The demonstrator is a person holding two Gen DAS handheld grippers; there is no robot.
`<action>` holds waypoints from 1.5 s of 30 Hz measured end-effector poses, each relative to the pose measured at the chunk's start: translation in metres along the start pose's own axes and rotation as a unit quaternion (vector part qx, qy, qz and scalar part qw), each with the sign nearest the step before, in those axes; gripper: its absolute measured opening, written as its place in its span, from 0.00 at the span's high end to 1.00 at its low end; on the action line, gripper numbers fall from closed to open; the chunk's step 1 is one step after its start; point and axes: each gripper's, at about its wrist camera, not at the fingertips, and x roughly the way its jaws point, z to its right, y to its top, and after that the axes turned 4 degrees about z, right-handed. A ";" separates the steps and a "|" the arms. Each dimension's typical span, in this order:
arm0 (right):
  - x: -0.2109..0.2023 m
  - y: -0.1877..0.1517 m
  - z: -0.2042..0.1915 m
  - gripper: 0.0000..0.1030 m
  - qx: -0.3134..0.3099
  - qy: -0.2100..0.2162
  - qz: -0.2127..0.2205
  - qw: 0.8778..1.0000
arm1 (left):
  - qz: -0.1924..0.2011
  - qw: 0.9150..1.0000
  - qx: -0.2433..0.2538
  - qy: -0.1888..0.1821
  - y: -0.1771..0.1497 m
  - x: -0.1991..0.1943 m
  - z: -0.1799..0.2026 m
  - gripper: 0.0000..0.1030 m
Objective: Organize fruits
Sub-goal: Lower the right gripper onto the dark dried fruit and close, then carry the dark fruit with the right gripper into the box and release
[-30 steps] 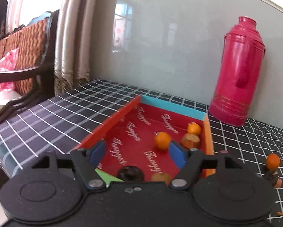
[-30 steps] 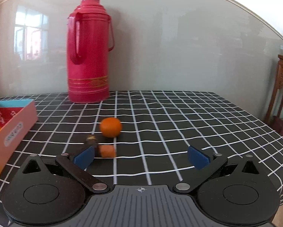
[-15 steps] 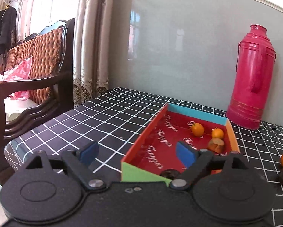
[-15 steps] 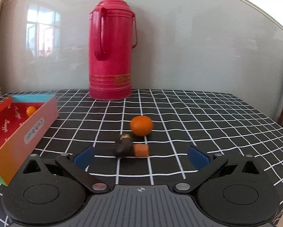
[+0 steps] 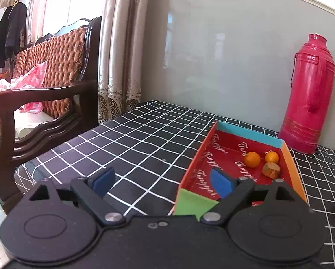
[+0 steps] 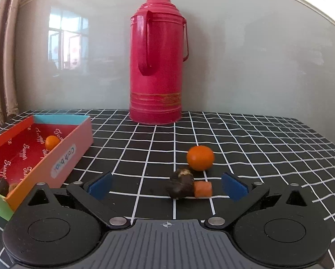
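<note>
In the right wrist view the right gripper [image 6: 166, 187] stood with its jaws wide apart and nothing between the pads, and the loose fruit lay straight ahead of it, low in the centre of the frame: a dark chestnut-like piece [image 6: 181, 186] touching a small orange chunk [image 6: 203, 189] on its right side, their shared long axis running across the frame, roughly in line with the gap between the jaws. Just behind them, slightly up and to the right, sat a round orange [image 6: 200, 158], close to the dark piece. The box [image 6: 64, 157] lay at the left of that frame, well apart from the three. In the left wrist view the left gripper [image 5: 163, 182] had just been opening, with no fruit between its blue pads; its right pad showed in front of the box's red floor, where two small oranges [image 5: 252, 159] and a husked fruit [image 5: 271, 170] sat at centre right. The loose fruit appeared only at that frame's far right edge, so the right gripper was judged the nearer.
</note>
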 end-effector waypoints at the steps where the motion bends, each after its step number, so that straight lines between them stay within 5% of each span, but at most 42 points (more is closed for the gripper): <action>1: 0.001 0.001 0.000 0.06 -0.001 0.002 0.001 1.000 | -0.001 1.000 0.000 0.000 0.000 0.000 -0.002 0.18; 3: 0.007 0.002 -0.001 0.41 -0.001 0.011 -0.010 1.000 | -0.001 1.000 0.000 0.003 0.000 0.000 -0.005 0.18; 11: 0.029 0.003 0.007 0.41 0.017 -0.021 -0.029 0.999 | -0.006 1.000 -0.001 0.013 -0.001 0.002 -0.018 0.17; 28: 0.040 -0.003 -0.006 0.42 0.005 0.017 -0.049 0.999 | -0.013 1.000 -0.013 0.014 -0.001 0.004 -0.028 0.15; 29: 0.042 -0.004 -0.005 0.42 0.007 0.016 -0.052 0.998 | -0.014 1.000 -0.013 0.014 -0.001 0.005 -0.028 0.15; 31: 0.048 -0.004 -0.004 0.64 0.006 0.013 -0.063 0.998 | -0.017 1.000 -0.015 0.013 -0.001 0.007 -0.028 0.15; 32: 0.050 -0.004 -0.003 0.67 0.012 0.016 -0.064 0.998 | -0.019 1.000 -0.016 0.012 -0.001 0.007 -0.027 0.15; 45: 0.060 0.001 -0.002 0.66 0.005 0.025 -0.075 0.997 | -0.021 1.000 -0.014 0.008 -0.002 0.008 -0.022 0.15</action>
